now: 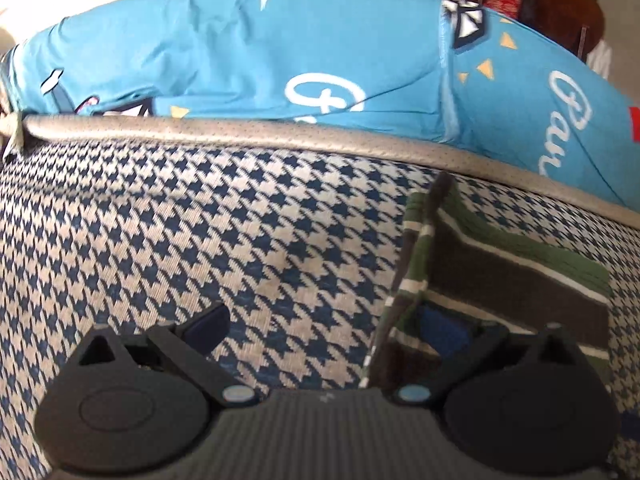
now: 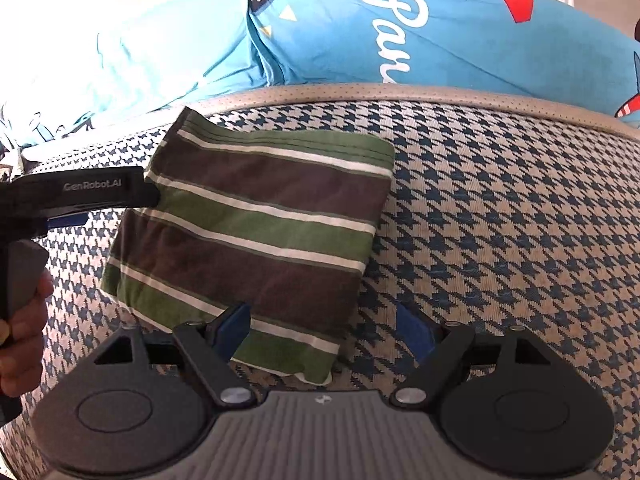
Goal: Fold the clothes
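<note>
Right wrist view: right gripper (image 2: 326, 330) fingers spread wide, nothing pinched. Folded striped cloth (image 2: 256, 236), green, brown and white bands, lies flat on the houndstooth cushion (image 2: 500, 248); its near corner sits between the two blue pads, left pad (image 2: 234, 330) over the cloth edge, right pad on bare cushion beside it. Cannot tell if the left pad touches the fabric. Blue printed fabric (image 2: 328, 40) with white script lies beyond the cushion's grey piping (image 2: 400, 90), well ahead of the fingers. Left gripper (image 2: 84, 190) enters from the left, its tip at the cloth's left edge; a hand (image 2: 20, 328) grips its handle.

Left wrist view: left gripper (image 1: 320, 332) fingers spread too. Striped cloth (image 1: 500, 280) sits at the right finger, an edge raised beside it; contact unclear. No containers visible.
</note>
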{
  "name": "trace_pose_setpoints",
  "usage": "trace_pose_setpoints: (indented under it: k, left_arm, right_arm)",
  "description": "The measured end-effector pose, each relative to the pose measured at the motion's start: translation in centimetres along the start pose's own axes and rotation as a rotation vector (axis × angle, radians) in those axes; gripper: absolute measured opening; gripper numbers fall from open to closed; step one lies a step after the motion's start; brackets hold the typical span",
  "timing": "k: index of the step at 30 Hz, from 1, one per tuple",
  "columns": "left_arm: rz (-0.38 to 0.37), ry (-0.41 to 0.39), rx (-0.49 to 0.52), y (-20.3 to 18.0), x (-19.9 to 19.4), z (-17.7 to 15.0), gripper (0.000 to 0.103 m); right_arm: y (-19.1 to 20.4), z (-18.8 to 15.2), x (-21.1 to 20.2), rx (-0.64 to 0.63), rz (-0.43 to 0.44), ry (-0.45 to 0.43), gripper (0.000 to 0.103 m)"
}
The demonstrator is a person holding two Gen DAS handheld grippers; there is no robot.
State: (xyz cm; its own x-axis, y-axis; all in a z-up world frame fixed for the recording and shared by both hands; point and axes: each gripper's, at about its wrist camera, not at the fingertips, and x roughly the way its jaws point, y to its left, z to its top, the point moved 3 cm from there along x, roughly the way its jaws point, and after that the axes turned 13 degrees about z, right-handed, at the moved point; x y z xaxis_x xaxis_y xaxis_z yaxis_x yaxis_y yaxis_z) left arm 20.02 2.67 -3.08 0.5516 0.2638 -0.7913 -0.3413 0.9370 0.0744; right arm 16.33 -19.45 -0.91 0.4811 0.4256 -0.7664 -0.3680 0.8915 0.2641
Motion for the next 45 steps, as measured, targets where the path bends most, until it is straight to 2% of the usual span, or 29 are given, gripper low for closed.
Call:
trace_pose_setpoints:
  k: [5, 12, 19, 22, 26, 31, 34, 41, 45]
  left_arm:
    - [-0.018, 0.076, -0.087, 1.5, 1.5, -0.2, 0.103]
    - [0.057, 0.066, -0.039, 1.5, 2.0, -0.8, 0.103]
    - [0.088, 0.061, -0.012, 1.5, 1.8, -1.0, 0.103]
    - [0.132, 0.063, 0.010, 1.9, 1.7, -1.2, 0.103]
    - [0.106, 0.074, -0.001, 2.5, 1.1, -1.3, 0.103]
    - [0.121, 0.044, 0.037, 2.3, 0.3, -1.5, 0.103]
    - [0.173, 0.048, 0.077, 2.0, 1.0, -1.9, 0.103]
    - [0.198, 0.014, 0.110, 1.5, 1.1, -2.2, 0.103]
    - [0.180, 0.049, 0.105, 2.0, 0.6, -2.3, 0.103]
  right_arm:
    - [0.0, -0.1, 0.5, 0.017, 0.010, 0.023, 0.080]
    - [-0.1, -0.4, 1.3, 0.034, -0.003, 0.051, 0.080]
    - [-0.5, -0.5, 0.9, 0.056, 0.006, 0.032, 0.080]
    - [-0.4, -0.6, 1.0, 0.060, 0.007, 0.040, 0.080]
    - [-0.3, -0.6, 0.8, 0.063, 0.006, 0.032, 0.080]
    - [-0.4, -0.4, 0.6, 0.071, -0.004, 0.017, 0.081]
    - [-0.3, -0.4, 0.8, 0.077, -0.012, 0.023, 0.081]
    - [-0.4, -0.4, 1.6, 0.090, -0.020, 0.043, 0.081]
    - [-0.3, -0.3, 1.6, 0.096, -0.018, 0.036, 0.083]
